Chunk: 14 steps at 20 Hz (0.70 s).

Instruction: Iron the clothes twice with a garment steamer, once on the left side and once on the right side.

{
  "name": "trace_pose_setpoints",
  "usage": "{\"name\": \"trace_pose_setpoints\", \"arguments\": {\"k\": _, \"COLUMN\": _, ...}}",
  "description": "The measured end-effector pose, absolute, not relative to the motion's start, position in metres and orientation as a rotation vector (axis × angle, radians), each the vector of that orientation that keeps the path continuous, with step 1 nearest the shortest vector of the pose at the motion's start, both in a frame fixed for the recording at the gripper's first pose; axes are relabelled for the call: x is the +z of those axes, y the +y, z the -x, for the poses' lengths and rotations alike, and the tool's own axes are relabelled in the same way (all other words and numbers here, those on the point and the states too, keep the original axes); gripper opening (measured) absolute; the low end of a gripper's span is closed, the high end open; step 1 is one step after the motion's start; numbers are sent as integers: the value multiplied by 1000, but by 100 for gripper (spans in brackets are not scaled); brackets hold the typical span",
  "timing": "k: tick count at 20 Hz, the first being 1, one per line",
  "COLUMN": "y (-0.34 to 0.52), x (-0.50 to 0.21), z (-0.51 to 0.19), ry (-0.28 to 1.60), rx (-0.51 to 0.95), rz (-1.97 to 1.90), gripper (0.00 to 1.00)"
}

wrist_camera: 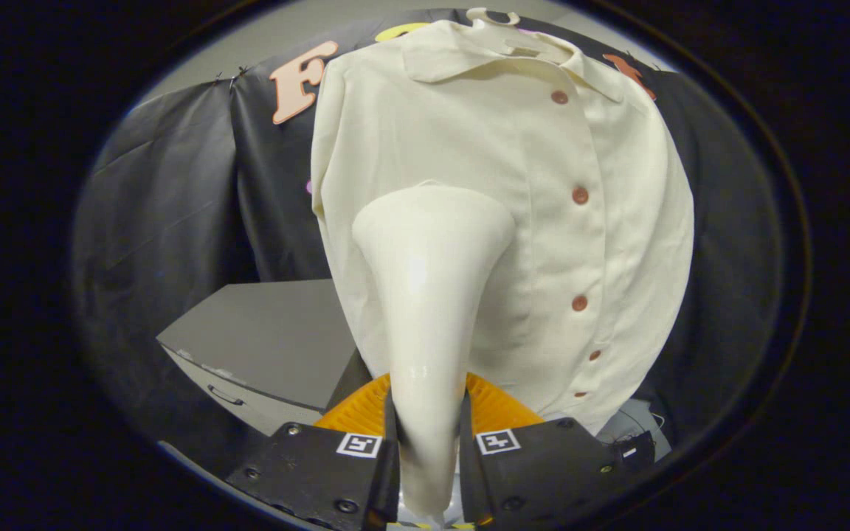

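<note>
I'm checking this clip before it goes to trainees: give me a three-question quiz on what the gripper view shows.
1. True or false: the gripper has its jaws closed on the garment steamer.
2. Which part of the shirt does the steamer's head face? A) the collar B) the panel beside the button row, on the side of the grey cabinet C) the hem
3. Fill in: the shirt hangs from a ____ in front of the black cloth wall.

Key: 1 true. 2 B. 3 hanger.
</note>
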State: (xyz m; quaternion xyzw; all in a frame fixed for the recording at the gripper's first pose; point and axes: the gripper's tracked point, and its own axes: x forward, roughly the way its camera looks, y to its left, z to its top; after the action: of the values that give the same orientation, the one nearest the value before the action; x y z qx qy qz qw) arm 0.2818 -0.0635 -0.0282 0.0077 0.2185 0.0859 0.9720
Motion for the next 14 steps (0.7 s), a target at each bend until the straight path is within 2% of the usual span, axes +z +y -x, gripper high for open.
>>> {"name": "trace_pose_setpoints", "arguments": {"k": 14, "y": -67, "x": -166, "z": -252, "ry": 649, "rx": 148, "rz": -9, "gripper": 31}}
